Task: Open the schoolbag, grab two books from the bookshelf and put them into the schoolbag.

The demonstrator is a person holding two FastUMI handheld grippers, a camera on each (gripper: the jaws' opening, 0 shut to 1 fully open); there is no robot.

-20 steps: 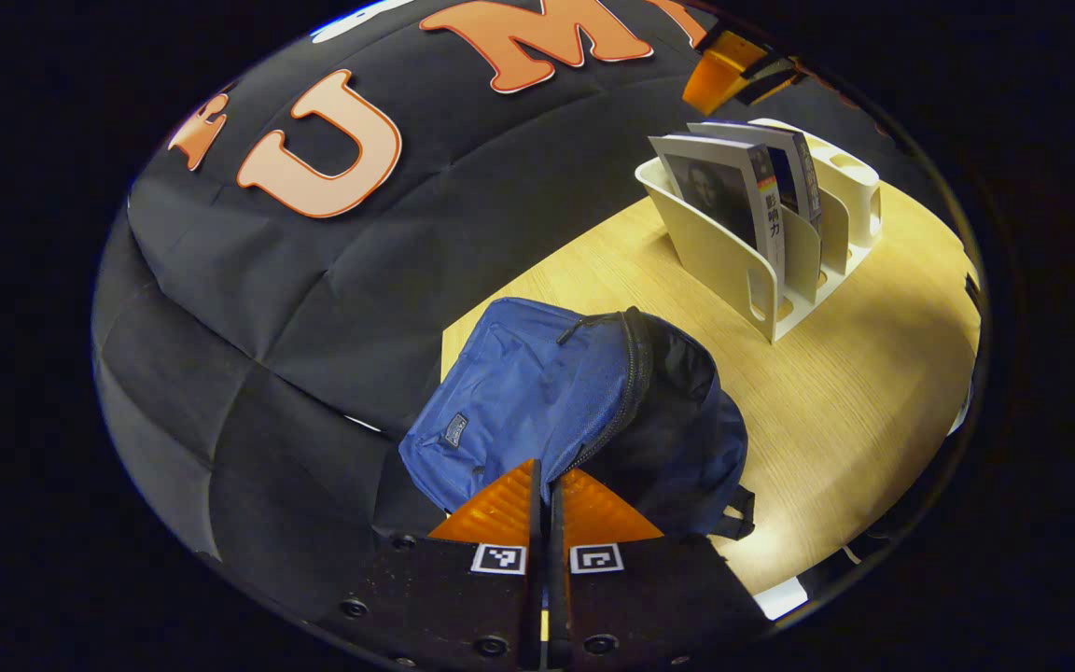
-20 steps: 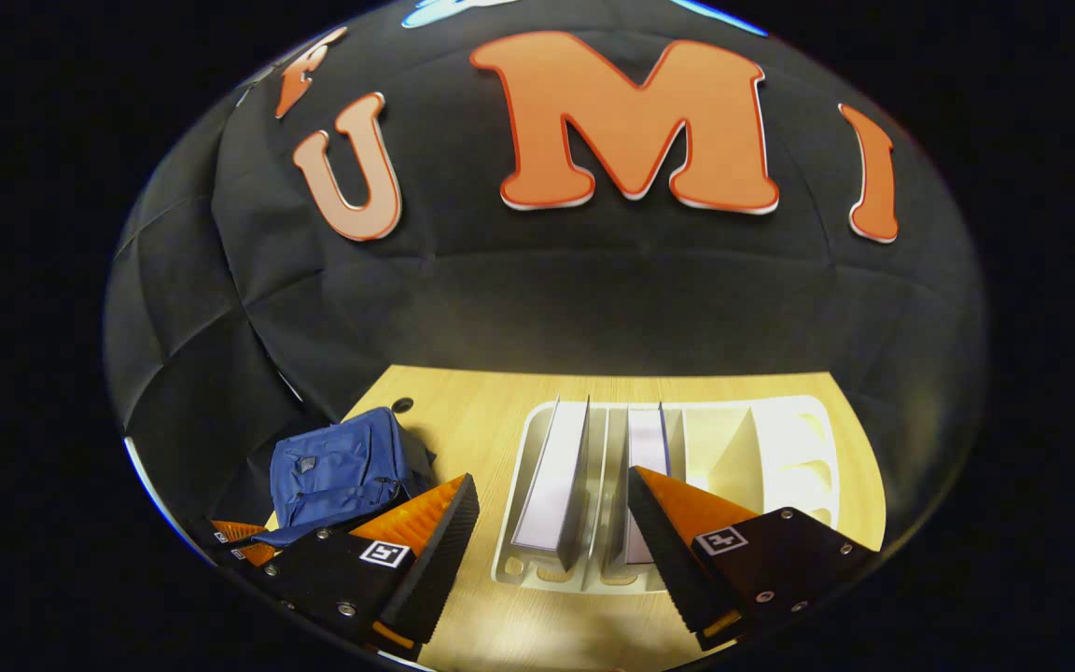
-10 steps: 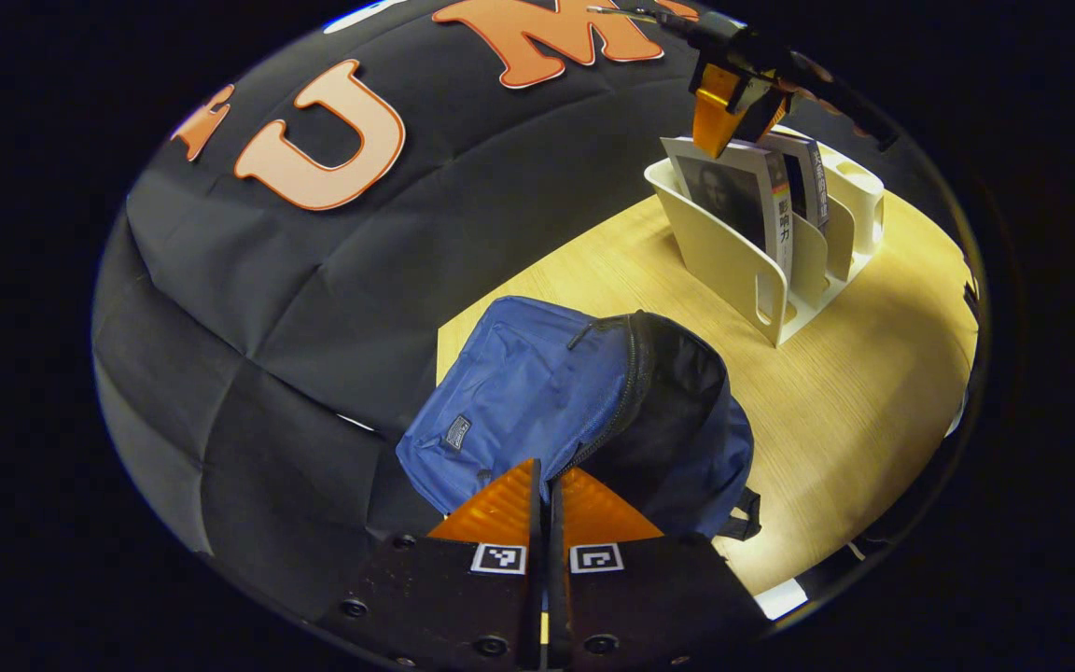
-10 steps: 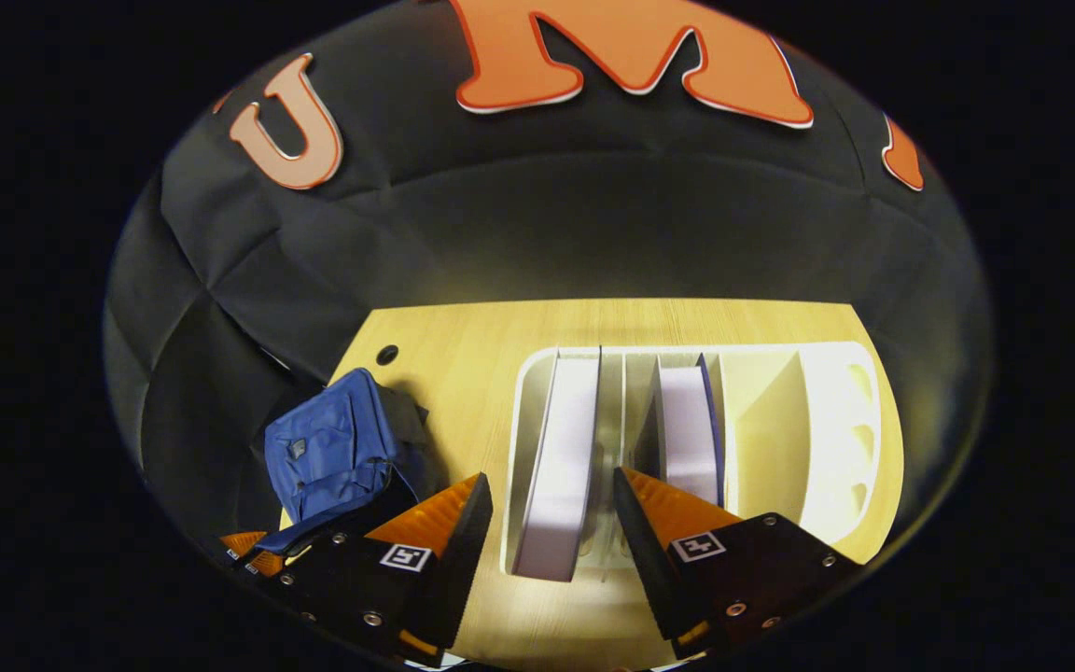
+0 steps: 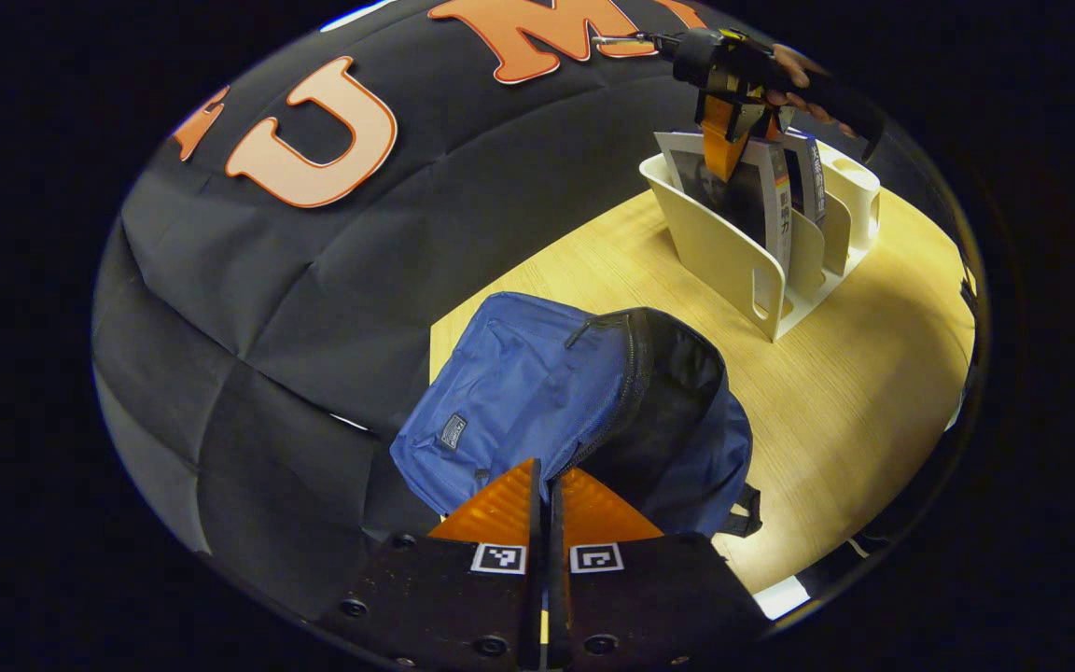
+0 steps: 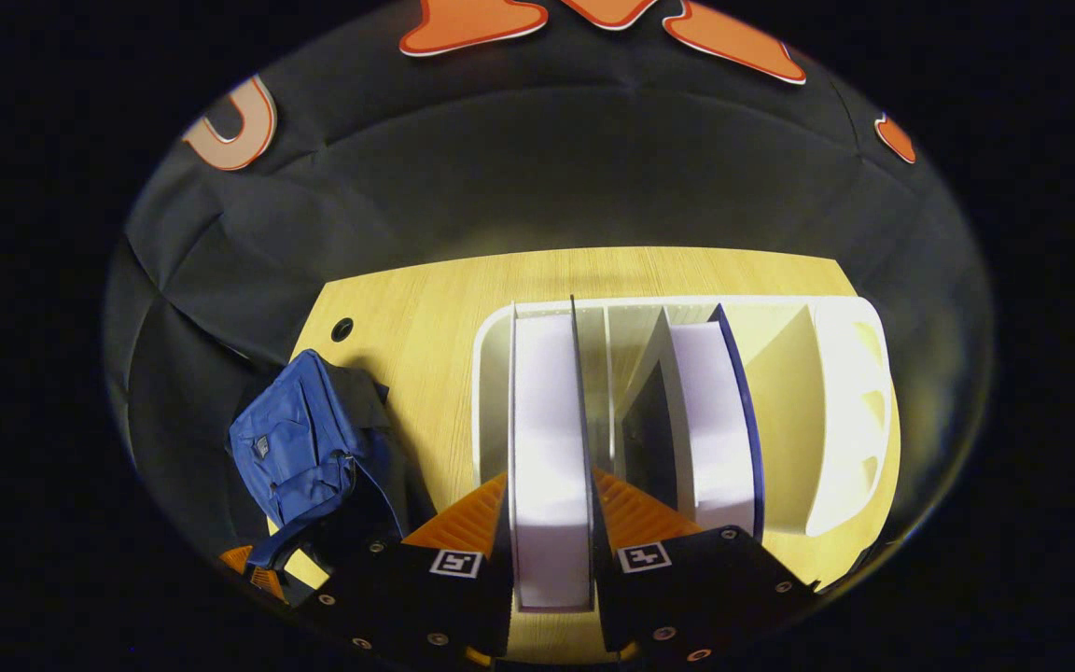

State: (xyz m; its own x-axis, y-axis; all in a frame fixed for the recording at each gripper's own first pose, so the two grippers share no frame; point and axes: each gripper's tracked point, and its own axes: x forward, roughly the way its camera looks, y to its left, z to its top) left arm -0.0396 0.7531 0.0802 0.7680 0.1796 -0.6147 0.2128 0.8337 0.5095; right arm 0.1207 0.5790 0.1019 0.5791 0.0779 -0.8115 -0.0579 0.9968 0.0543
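The blue schoolbag (image 5: 528, 392) lies on the wooden table (image 5: 855, 392) with its zip open and its dark inside (image 5: 677, 392) showing. My left gripper (image 5: 548, 499) is shut on the bag's near edge by the zip. The white bookshelf (image 5: 733, 261) holds two upright books. My right gripper (image 6: 549, 495) has come down from above, and its two fingers press the sides of the left book (image 6: 547, 439). In the left gripper view that gripper (image 5: 729, 140) sits on top of the same book (image 5: 733, 191). The second book (image 6: 710, 420) stands one slot to the right.
The bookshelf (image 6: 836, 392) has free slots on its right side. A small round hole (image 6: 342, 329) marks the table's far left corner. The schoolbag (image 6: 300, 448) lies left of the shelf, against the black cloth wall.
My right gripper has dropped onto the shelf and gone from open to shut on the left book. The left gripper has stayed shut at the bag's edge.
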